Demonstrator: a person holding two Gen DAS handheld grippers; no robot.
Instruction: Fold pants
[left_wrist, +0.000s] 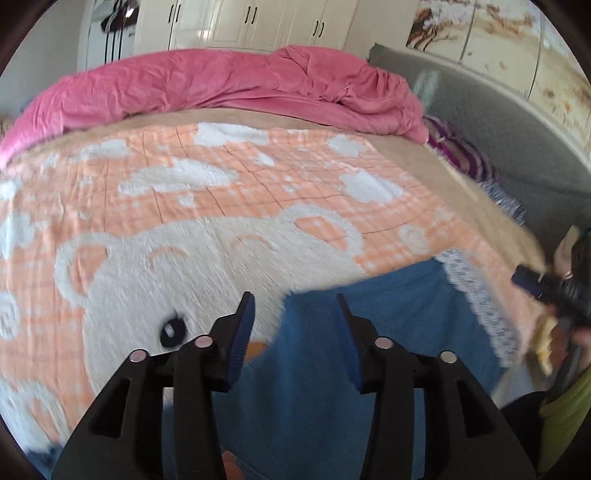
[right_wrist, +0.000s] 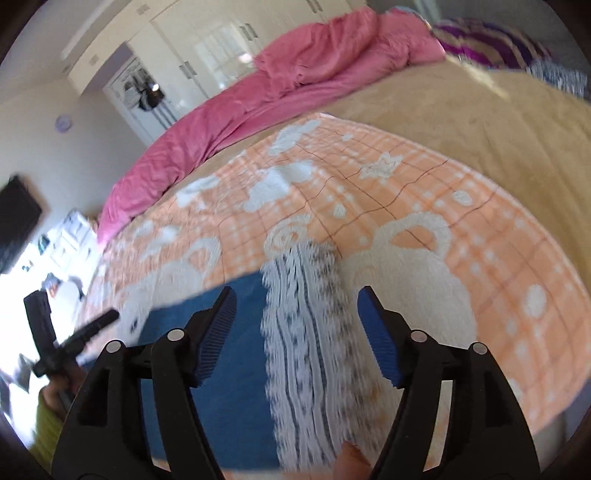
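Note:
The blue pants (left_wrist: 388, 317) lie flat on an orange-and-white bear blanket (left_wrist: 207, 206), with a white lace trim (left_wrist: 476, 295) along their right edge. My left gripper (left_wrist: 295, 299) hovers over the pants' left part, jaws open with nothing between them. In the right wrist view the pants (right_wrist: 229, 369) and their lace band (right_wrist: 306, 332) lie under my right gripper (right_wrist: 297, 293), which is open and empty above the lace. The right gripper (left_wrist: 535, 284) shows at the far right of the left wrist view, and the left gripper (right_wrist: 103, 319) at the left edge of the right wrist view.
A crumpled pink duvet (left_wrist: 221, 85) runs along the far side of the bed. A beige sheet (right_wrist: 480, 122) lies under the blanket, and a purple striped cloth (left_wrist: 461, 155) sits at the right corner. White wardrobes (left_wrist: 251, 22) stand behind.

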